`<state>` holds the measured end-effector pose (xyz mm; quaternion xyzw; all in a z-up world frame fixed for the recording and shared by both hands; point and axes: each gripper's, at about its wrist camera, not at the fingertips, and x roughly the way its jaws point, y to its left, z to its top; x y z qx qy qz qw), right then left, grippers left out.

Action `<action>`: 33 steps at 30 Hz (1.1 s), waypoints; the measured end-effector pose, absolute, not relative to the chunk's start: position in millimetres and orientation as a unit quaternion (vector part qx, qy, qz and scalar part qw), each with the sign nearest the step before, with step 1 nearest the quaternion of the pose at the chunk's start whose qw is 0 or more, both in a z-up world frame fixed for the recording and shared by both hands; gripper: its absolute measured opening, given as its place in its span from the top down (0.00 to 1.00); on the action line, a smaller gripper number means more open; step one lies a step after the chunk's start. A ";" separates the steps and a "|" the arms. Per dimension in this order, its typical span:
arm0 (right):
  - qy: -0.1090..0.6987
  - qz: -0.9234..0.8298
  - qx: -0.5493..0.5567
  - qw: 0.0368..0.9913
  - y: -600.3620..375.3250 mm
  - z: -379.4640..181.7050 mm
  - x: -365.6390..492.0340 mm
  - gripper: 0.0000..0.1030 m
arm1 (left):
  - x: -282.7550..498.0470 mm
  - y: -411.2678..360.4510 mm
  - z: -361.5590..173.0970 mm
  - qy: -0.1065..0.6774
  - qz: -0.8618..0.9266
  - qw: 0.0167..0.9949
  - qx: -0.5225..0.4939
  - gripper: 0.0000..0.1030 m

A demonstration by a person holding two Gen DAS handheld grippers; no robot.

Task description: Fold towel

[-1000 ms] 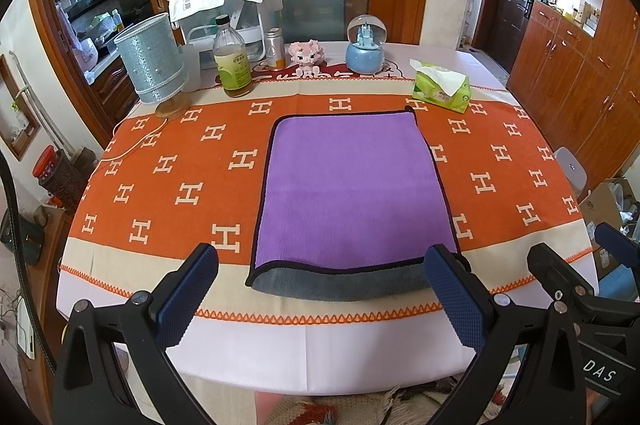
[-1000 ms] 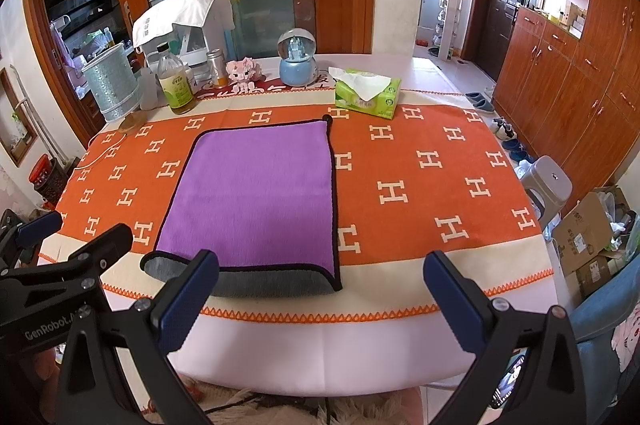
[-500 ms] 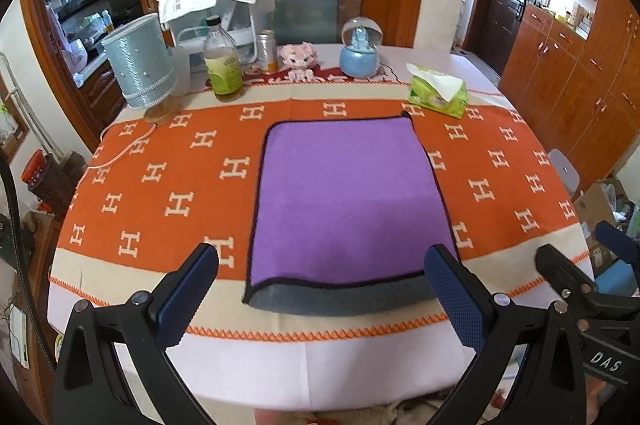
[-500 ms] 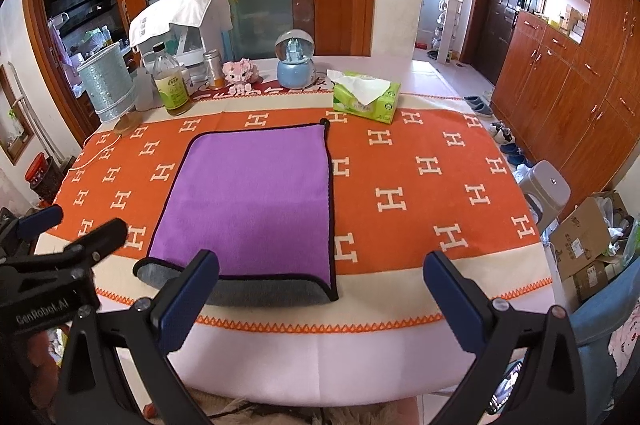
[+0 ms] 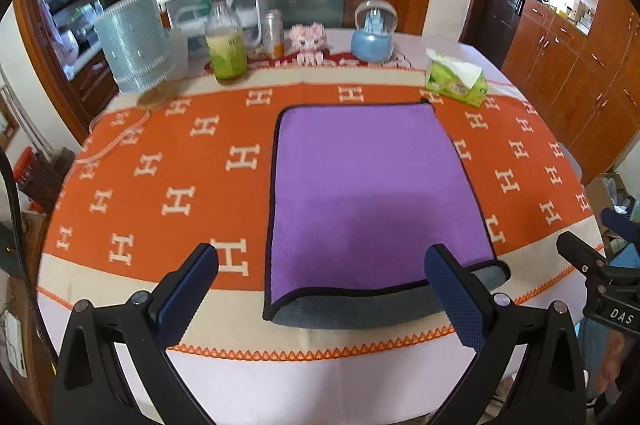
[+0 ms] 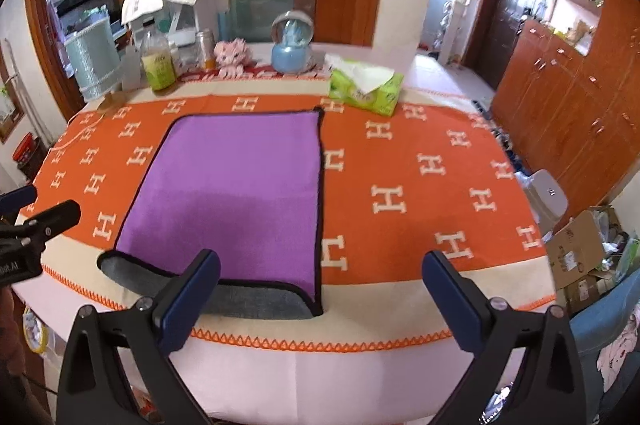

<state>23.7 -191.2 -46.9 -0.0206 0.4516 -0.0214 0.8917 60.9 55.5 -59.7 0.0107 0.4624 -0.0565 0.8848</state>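
Now, the purple towel (image 5: 376, 193) lies flat on the orange cloth (image 5: 168, 177) over the bench, its long axis running away from both cameras, its grey underside peeking out along the near edge. The left hand-held gripper (image 5: 324, 293) hangs just short of that near edge, fingers wide apart and holding nothing, with the towel dead ahead between them. The right hand-held gripper (image 6: 320, 299) is spread just as wide and also empty, but the towel (image 6: 236, 185) sits ahead and to its left, its near right corner roughly between the fingers. So each one looks lined up on its own near corner, left a touch better centred. The tissue box (image 6: 366, 89) stands well beyond the far edge.
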 end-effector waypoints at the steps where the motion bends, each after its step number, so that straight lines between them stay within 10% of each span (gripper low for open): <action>1: 0.460 -0.016 -0.018 0.888 -192.5 -54.2 26.9 0.09 | 63.6 58.5 -66.3 0.464 -0.058 0.884 0.009 0.01; 14: 0.481 0.069 -0.027 0.874 -199.0 -106.9 34.1 0.26 | 74.7 75.5 -134.6 0.504 -0.105 0.856 0.052 0.38; 33: 0.511 0.127 -0.051 0.849 -200.2 -141.2 40.2 0.41 | 72.5 87.4 -164.1 0.524 -0.180 0.830 0.065 0.45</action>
